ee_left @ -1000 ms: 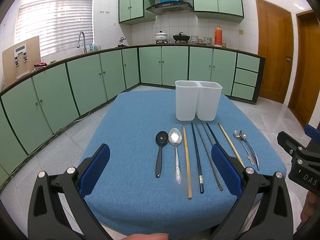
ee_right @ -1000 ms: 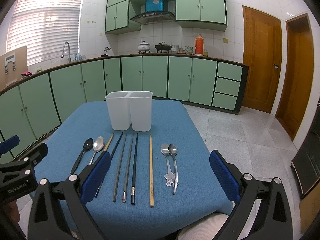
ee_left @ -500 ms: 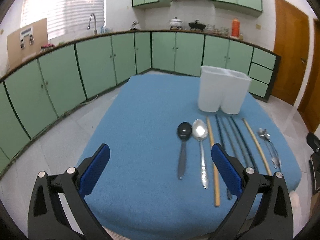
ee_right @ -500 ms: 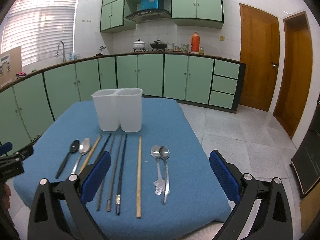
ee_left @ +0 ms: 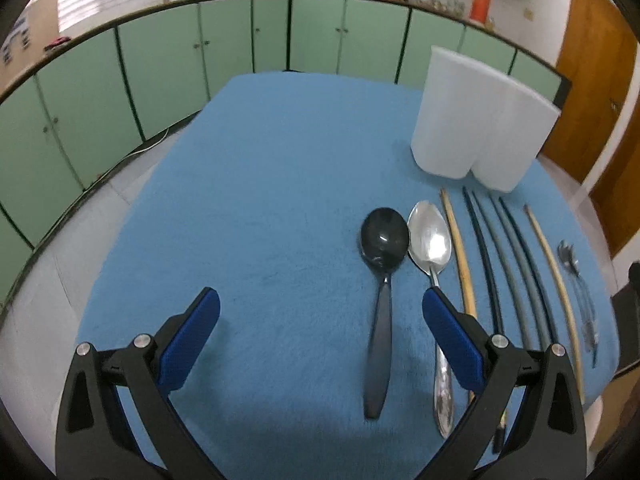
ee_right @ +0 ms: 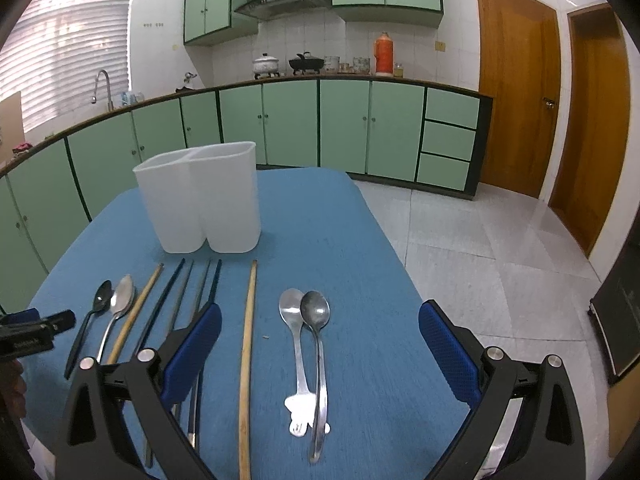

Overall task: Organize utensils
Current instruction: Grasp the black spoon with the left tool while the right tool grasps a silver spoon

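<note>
Blue cloth [ee_left: 256, 200] covers the table, and the utensils lie on it in a row in front of a white two-part holder [ee_right: 200, 200] that stands upright near the far side. From the left of the row come a black spoon [ee_left: 382, 280], a silver spoon [ee_left: 432, 248] just beside it with the bowls nearly touching, a tan chopstick [ee_left: 460, 256], several dark chopsticks [ee_left: 486, 256], another tan chopstick [ee_right: 248, 332] lying a little apart, and two small metal spoons [ee_right: 310, 344] whose handles overlap near the ends. Both parts of the holder look empty as far as the right wrist view shows.

The left gripper [ee_left: 320, 334] hangs low over the near left part of the cloth with its blue pads spread wide and nothing between them; the black spoon's handle lies below, between the pads, nearer the right one. The right gripper [ee_right: 320, 342] is also spread wide and empty, over the lone tan chopstick and the two small spoons. Green cabinets [ee_right: 344, 128] line the kitchen behind.
</note>
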A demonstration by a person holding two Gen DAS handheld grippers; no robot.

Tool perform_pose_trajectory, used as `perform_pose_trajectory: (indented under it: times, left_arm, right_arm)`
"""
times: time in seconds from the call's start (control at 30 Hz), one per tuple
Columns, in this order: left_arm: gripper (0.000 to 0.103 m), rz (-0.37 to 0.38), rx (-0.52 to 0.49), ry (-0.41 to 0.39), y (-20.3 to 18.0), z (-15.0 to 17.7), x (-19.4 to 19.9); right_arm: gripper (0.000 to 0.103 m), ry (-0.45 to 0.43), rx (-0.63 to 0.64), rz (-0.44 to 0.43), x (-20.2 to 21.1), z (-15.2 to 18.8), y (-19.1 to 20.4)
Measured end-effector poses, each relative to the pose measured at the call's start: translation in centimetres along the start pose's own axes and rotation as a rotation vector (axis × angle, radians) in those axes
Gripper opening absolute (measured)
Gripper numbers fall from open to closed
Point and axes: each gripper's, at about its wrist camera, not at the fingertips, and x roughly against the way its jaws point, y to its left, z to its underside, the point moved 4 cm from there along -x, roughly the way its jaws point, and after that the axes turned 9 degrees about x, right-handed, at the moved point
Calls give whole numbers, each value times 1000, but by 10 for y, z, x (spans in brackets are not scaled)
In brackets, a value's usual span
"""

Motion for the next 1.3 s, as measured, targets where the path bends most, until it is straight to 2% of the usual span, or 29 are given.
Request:
perform_pose_trajectory:
  times: [0.4,0.7,0.93,1.13,1.3]
  left_arm:
    - [97,-20,-39,33,-12,-18,-40]
    - [78,1,-76,39,-25,-29,-52]
    - [74,23,-71,45,-27,-35,-55]
    - [65,35,-75,45,-30,-37,-55]
    - [58,40,-75,32,-31,-31,-52]
  right_arm:
    - [97,20,9,-13,-22,-4,8]
    - [97,25,10,-15,-27,-6,9]
    - [97,33,13,-12,-34,-6,8]
    - [96,44,37,-1,-42,-8,1]
    - [85,84,45,-24,-58,-5,-2]
